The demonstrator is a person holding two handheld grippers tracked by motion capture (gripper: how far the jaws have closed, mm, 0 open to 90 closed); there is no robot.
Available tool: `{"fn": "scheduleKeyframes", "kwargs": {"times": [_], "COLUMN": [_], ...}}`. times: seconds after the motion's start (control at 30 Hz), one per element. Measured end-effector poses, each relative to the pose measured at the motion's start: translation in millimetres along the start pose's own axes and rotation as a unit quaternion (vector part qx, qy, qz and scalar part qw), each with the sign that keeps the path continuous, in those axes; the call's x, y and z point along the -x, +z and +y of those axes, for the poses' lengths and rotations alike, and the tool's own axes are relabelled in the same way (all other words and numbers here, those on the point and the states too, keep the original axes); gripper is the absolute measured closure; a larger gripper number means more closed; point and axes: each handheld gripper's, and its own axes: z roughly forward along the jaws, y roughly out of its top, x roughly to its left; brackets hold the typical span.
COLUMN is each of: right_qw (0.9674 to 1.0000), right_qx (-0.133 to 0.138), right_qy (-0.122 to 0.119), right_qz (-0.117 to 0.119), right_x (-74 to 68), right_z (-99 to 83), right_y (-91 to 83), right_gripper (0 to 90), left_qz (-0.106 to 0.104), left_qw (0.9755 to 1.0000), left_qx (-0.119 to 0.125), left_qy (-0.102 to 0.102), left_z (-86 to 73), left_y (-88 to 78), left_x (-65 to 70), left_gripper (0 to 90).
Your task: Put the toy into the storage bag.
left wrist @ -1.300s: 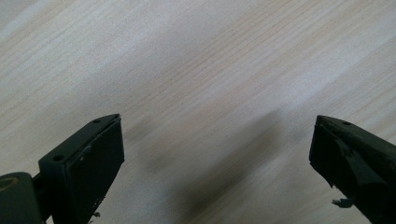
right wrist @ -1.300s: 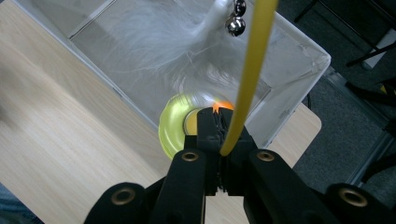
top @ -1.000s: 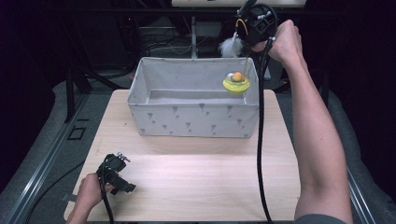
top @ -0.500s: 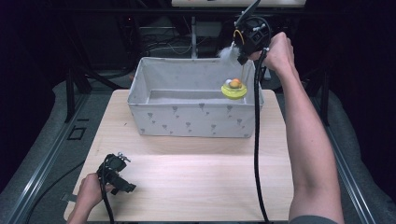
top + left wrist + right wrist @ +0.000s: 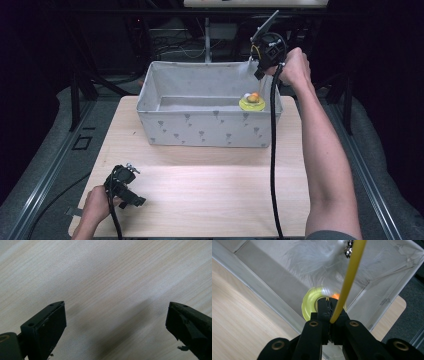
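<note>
High view: we see the right tongs (image 5: 257, 70) raised over the far right corner of the grey fabric bin (image 5: 210, 127), which stands on the back half of the bench (image 5: 210, 200). In the right gripper view these tongs are closed tight on a thin yellow wand (image 5: 348, 280), a cat-teaser toy whose white feather tuft (image 5: 319, 262) and small bell (image 5: 348, 250) hang from it above the bin's interior. Directly below, inside the bin against its right wall, lies a yellow disc with an orange centre (image 5: 252, 101); we cannot tell whether it is joined to the wand. We judge that the wand is held high and over the opening so that the dangling feathers clear the rim and the toy can be lowered or released into the bin. The left tongs (image 5: 131, 192) rest low at the near left corner of the bench, well apart from the bin; the left gripper view shows them wide open over bare wood, holding nothing, apparently parked out of the way.
</note>
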Motion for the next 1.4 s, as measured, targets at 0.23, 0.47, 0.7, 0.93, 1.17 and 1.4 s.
{"fn": "scheduleKeyframes", "kwargs": {"times": [0.23,0.47,0.7,0.93,1.17,1.4], "right_qw": [0.9999,0.9997,0.9993,0.9988,0.9979,0.9967], "right_qx": [-0.007,-0.016,-0.025,-0.035,-0.043,-0.055], "right_qy": [0.007,0.012,0.019,0.023,0.040,0.051], "right_qz": [0.007,0.014,0.020,0.024,0.028,0.032], "right_x": [5.0,8.8,11.1,13.5,20.4,24.8], "right_z": [-8.2,-17.7,-27.6,-36.0,-46.9,-55.5], "right_y": [15.9,30.7,45.5,57.1,68.4,79.5], "right_gripper": [88.4,88.4,88.4,88.4,88.4,88.3], "left_qz": [0.000,0.000,-0.001,-0.001,-0.001,-0.002], "left_qw": [1.0000,1.0000,1.0000,1.0000,1.0000,1.0000], "left_qx": [0.001,0.000,-0.002,-0.004,-0.004,-0.004], "left_qy": [0.000,0.001,0.004,0.006,0.006,0.008], "left_z": [-0.1,0.1,0.1,0.1,0.2,0.8], "left_y": [-0.4,0.0,0.1,0.3,0.4,0.9], "left_x": [0.1,0.4,0.5,1.0,1.5,2.0], "left_gripper": [3.3,3.3,3.3,3.3,3.3,3.3]}}
